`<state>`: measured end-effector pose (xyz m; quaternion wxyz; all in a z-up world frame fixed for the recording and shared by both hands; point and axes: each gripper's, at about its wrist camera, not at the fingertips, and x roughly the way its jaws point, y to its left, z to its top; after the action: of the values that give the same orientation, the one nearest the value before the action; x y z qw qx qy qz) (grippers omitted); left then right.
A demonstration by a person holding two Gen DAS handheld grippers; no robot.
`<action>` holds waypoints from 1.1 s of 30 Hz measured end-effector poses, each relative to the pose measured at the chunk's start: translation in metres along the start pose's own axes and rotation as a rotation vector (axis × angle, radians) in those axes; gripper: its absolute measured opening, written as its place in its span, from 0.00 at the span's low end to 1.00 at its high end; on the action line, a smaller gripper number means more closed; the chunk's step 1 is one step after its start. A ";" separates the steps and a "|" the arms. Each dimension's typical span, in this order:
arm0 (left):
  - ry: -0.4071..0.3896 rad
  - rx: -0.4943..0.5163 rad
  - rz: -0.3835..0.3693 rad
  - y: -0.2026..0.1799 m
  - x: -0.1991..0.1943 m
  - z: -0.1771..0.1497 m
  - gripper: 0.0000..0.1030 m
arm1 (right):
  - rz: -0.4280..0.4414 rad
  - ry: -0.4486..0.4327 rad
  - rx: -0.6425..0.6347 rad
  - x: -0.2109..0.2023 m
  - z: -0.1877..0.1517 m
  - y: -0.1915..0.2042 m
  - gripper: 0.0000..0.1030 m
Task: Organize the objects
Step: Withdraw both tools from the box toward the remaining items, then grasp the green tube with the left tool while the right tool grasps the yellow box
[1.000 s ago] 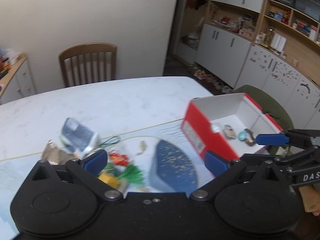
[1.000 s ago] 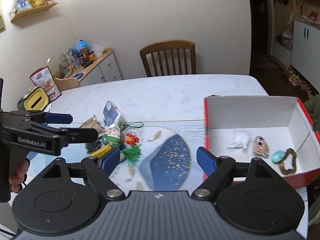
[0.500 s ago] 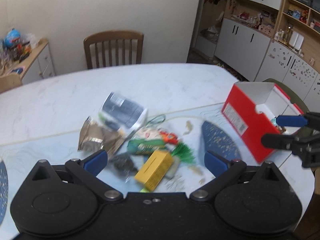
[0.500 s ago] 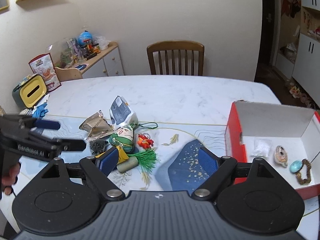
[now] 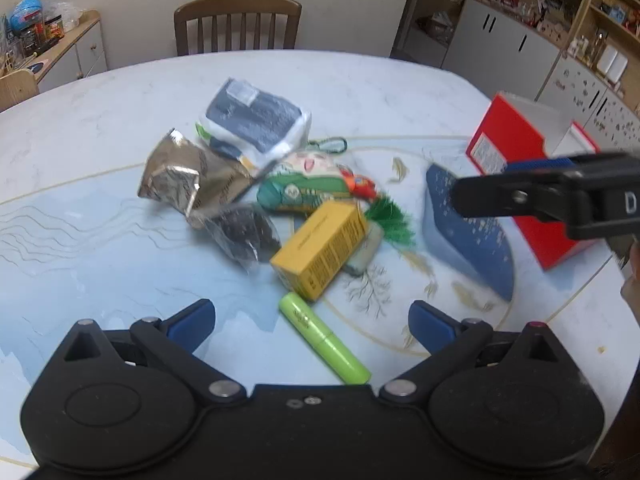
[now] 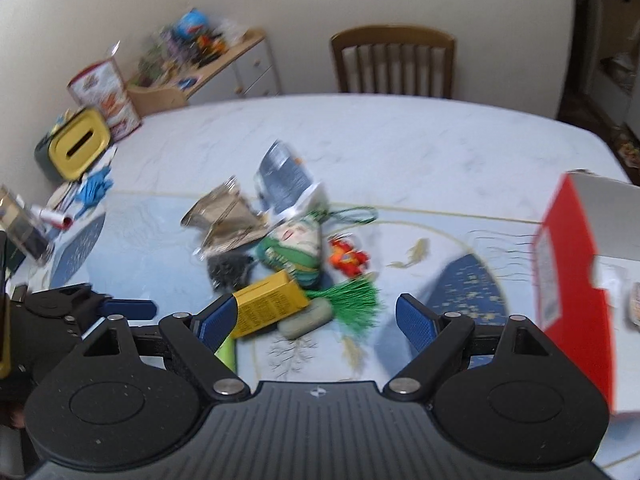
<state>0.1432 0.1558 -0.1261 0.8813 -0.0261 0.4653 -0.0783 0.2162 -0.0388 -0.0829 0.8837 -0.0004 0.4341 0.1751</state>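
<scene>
Clutter pile sits mid-table, left of the red box (image 5: pixel 520 184): yellow carton (image 5: pixel 320 249), green tube (image 5: pixel 324 338) just near of it, grey pebble-shaped piece (image 5: pixel 366 252) touching the carton's right side, green tassel (image 5: pixel 390 220), green plush figure (image 5: pixel 308 188), small orange toy (image 5: pixel 360 184), dark mesh pouch (image 5: pixel 244 232), crumpled foil bag (image 5: pixel 188 180), white-and-navy packet (image 5: pixel 256 120) farthest.

Left gripper (image 5: pixel 311 322): jaws spread wide, nothing between the pads, not touching anything; the green tube lies on the table (image 5: pixel 100 240) between the fingertips. Right gripper (image 6: pixel 316 320): jaws also wide apart, empty, hanging above the near edge of the pile around the carton and tassel.

View differences: the left wrist shows the whole green tube and the right gripper's fingers crossing in front of the red box; box interior mostly hidden there. Right wrist view is motion-blurred; it shows only a sliver of the tube behind its left finger, plus the box's white inside, the left gripper at near left, and a yellow-lidded bin (image 6: pixel 78 148) on the far left.
</scene>
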 end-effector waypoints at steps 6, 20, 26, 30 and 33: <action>0.014 -0.017 0.041 0.000 0.017 -0.009 0.96 | 0.012 0.052 -0.121 0.028 0.004 0.020 0.84; 0.042 -0.006 0.056 -0.010 0.025 -0.025 0.74 | 0.068 0.139 -0.291 0.078 0.011 0.047 0.84; 0.035 0.034 0.079 -0.016 0.026 -0.027 0.69 | 0.066 0.175 -0.308 0.095 0.010 0.055 0.84; 0.027 0.038 0.089 -0.014 0.025 -0.027 0.56 | 0.058 0.187 -0.335 0.100 0.009 0.060 0.84; 0.024 0.040 0.098 -0.011 0.023 -0.028 0.48 | 0.060 0.184 -0.340 0.100 0.010 0.061 0.84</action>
<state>0.1317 0.1420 -0.1589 0.8787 0.0154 0.4751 -0.0445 0.2610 0.0507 -0.1442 0.8218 -0.1527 0.4771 0.2715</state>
